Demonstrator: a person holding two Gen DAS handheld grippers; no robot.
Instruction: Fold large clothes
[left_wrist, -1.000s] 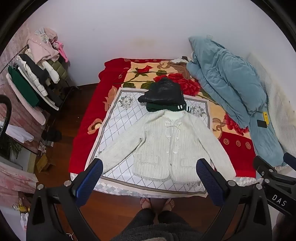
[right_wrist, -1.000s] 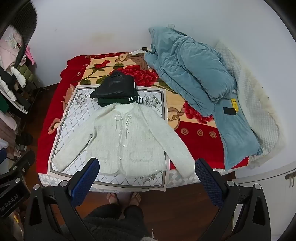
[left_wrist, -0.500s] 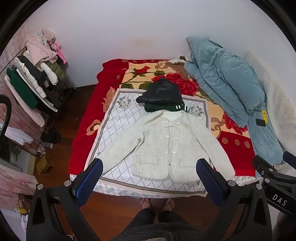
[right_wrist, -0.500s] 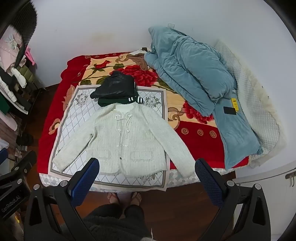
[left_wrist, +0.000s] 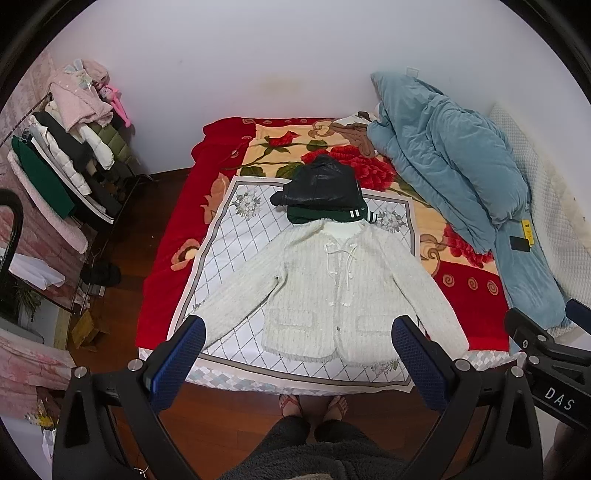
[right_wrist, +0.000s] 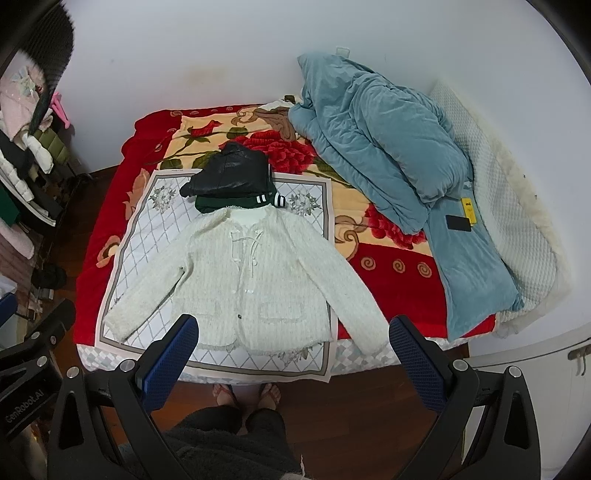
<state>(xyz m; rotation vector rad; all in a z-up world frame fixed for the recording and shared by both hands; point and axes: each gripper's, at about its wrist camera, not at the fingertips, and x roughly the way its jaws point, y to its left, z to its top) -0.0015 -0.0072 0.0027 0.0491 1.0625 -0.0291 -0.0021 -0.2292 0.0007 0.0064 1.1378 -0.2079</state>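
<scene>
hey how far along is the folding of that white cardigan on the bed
Done: the cardigan lies spread flat on the checked cloth, sleeves out, and a folded dark stack sits above its collar. In hand: nothing; the left tool and right tool are both open, held above the bed's near edge, off the fabric. Left: every fold of the cardigan, sleeves and body.

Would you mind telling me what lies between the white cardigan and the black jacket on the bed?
A folded green garment sits between the white cardigan and the black jacket, under the jacket; both views show it.
</scene>
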